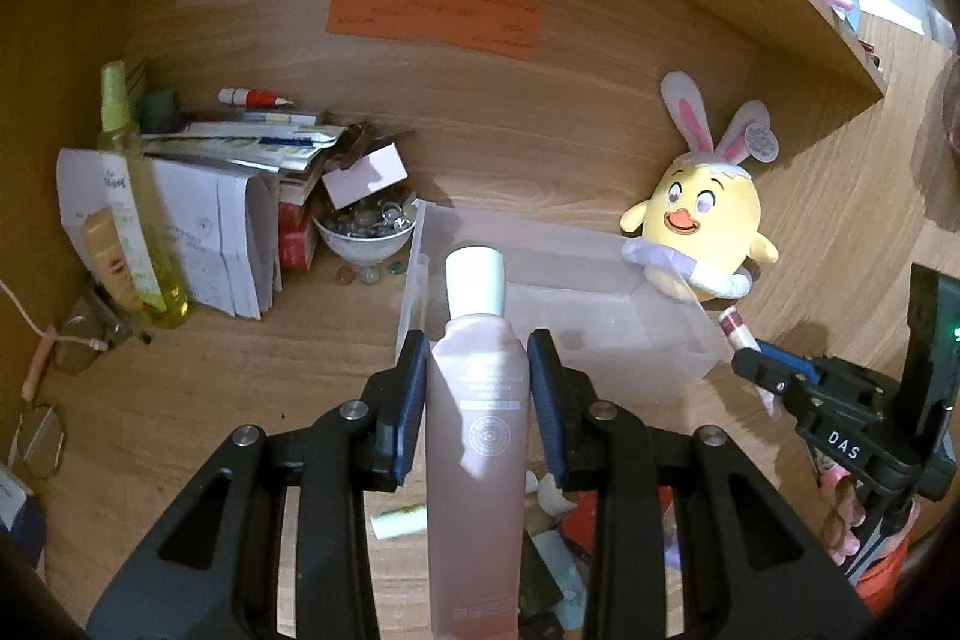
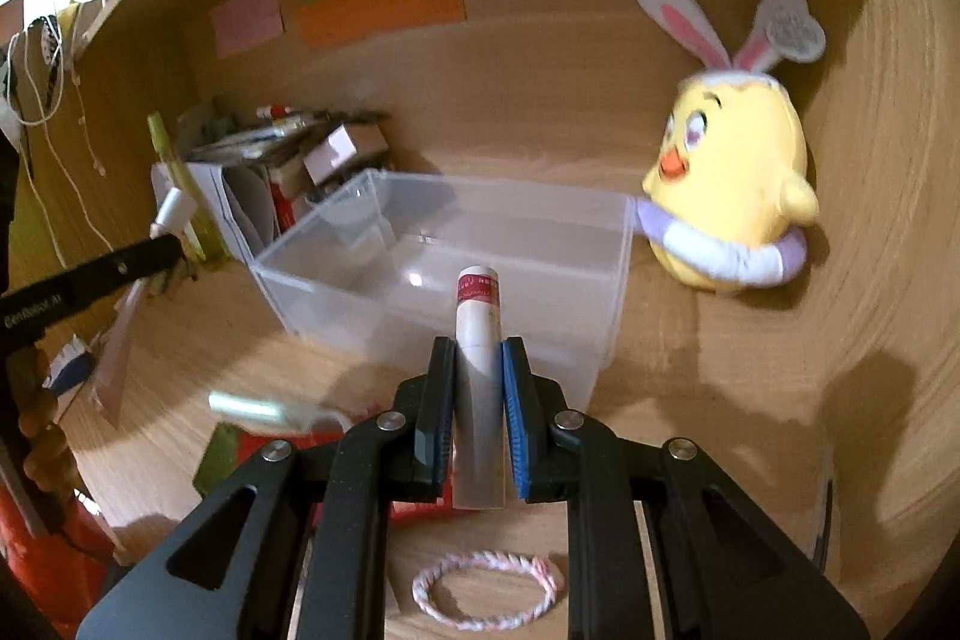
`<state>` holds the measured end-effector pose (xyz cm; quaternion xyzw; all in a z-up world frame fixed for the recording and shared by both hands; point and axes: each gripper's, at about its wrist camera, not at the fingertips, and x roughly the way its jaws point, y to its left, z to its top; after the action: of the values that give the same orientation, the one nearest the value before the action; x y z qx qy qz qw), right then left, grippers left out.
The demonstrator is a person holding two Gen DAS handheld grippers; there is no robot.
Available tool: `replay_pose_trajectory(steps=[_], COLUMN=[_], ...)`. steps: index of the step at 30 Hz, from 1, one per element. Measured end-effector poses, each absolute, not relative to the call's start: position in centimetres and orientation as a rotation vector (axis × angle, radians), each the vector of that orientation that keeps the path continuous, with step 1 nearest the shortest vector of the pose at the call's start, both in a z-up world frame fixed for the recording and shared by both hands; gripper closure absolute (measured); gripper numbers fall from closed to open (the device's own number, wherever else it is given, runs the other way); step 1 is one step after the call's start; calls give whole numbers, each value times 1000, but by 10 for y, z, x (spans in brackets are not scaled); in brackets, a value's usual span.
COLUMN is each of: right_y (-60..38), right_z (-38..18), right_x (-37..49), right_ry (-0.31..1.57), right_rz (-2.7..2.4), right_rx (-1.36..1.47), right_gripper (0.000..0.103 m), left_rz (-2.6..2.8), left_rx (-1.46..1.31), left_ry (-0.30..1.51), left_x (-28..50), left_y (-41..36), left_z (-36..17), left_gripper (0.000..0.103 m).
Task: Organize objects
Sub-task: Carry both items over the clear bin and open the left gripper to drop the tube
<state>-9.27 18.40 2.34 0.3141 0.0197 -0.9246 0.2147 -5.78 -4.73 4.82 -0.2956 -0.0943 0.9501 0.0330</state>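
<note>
My left gripper [image 1: 478, 349] is shut on a pink lotion tube [image 1: 477, 436] with a white cap, held upright just before the clear plastic bin [image 1: 600, 316]. My right gripper [image 2: 478, 349] is shut on a small white tube with a red label [image 2: 478, 340], held near the bin's front wall [image 2: 432, 304]. The bin looks empty. The right gripper also shows in the left wrist view [image 1: 757, 370], right of the bin. The left gripper arm shows in the right wrist view [image 2: 90, 280], left of the bin.
A yellow chick plush [image 1: 702, 226] with bunny ears sits right of the bin. A pile of papers, a bowl of stones [image 1: 366, 232] and a yellow spray bottle [image 1: 138, 220] stand at left. A pink-white cord bracelet [image 2: 489, 589] and small clutter lie on the desk in front.
</note>
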Motion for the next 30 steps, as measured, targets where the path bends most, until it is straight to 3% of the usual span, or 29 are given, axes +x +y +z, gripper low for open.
replay_pose_trajectory(steps=[14, 30], right_y=[165, 147], right_z=[44, 47], right_x=[-136, -184], right_ry=[75, 158], right_rz=[-2543, -2571], right_rx=[814, 847], right_gripper=[89, 89], left_rz=[2920, 2830], left_rx=[-936, -1027], left_ry=[-234, -293], left_x=[-99, -156], left_y=[-44, -44], left_z=[59, 57], left_gripper=[70, 70])
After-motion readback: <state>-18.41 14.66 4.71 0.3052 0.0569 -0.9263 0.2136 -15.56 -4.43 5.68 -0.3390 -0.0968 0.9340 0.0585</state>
